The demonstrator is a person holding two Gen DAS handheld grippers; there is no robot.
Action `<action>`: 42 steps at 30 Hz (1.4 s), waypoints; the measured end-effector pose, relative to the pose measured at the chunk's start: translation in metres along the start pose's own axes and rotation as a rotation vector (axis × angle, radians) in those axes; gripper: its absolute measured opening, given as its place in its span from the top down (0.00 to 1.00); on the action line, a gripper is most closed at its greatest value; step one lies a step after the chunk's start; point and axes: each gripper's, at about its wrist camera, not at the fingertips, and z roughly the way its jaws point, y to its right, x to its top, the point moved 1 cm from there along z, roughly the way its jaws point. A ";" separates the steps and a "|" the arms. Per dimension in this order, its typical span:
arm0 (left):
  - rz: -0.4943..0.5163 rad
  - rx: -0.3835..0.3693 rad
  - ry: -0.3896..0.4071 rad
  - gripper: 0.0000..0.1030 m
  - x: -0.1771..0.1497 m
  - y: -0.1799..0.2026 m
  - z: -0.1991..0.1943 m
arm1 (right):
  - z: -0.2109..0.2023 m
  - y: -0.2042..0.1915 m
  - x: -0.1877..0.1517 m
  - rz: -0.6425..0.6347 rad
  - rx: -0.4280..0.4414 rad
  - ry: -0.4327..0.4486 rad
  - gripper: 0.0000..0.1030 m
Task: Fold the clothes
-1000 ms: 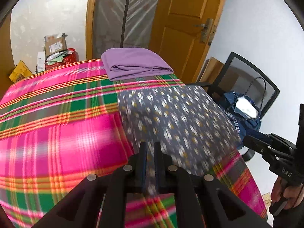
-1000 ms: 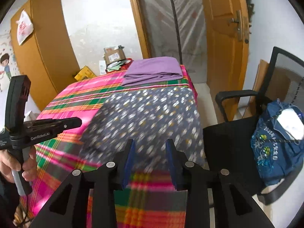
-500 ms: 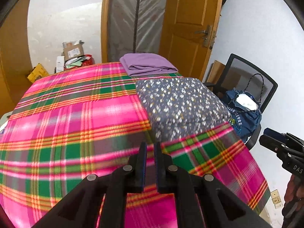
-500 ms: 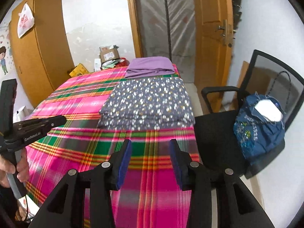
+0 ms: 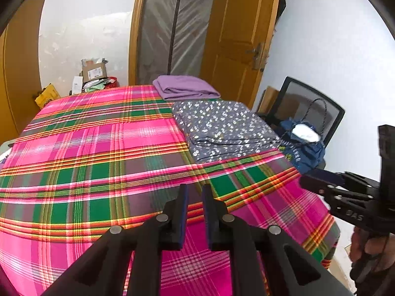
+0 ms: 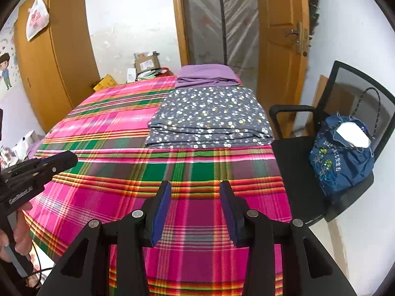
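A grey flowered cloth lies folded flat on the far right of the plaid-covered table. Behind it rests a folded purple cloth. My left gripper hovers over the near part of the table, well short of the flowered cloth; its jaws are opening with a narrow gap and nothing between them. My right gripper stands open and empty over the table's near right part. Each gripper also shows in the other's view: the right gripper and the left gripper, held by a hand.
A black mesh chair with a blue bag stands right of the table. A wooden door, a plastic-covered doorway and a wardrobe are behind. Boxes sit beyond the table's far edge.
Both grippers have pulled back from the flowered cloth, which now lies folded and free on the table. The left jaws have parted a little; the right jaws have widened.
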 end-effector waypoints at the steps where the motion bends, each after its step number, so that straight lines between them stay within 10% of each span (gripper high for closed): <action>1: 0.000 -0.002 0.006 0.88 -0.001 -0.001 -0.002 | 0.001 -0.002 0.000 -0.002 0.000 0.001 0.59; 42: 0.012 -0.050 -0.047 0.82 -0.021 0.006 0.023 | 0.031 -0.001 0.004 -0.020 -0.023 -0.043 0.59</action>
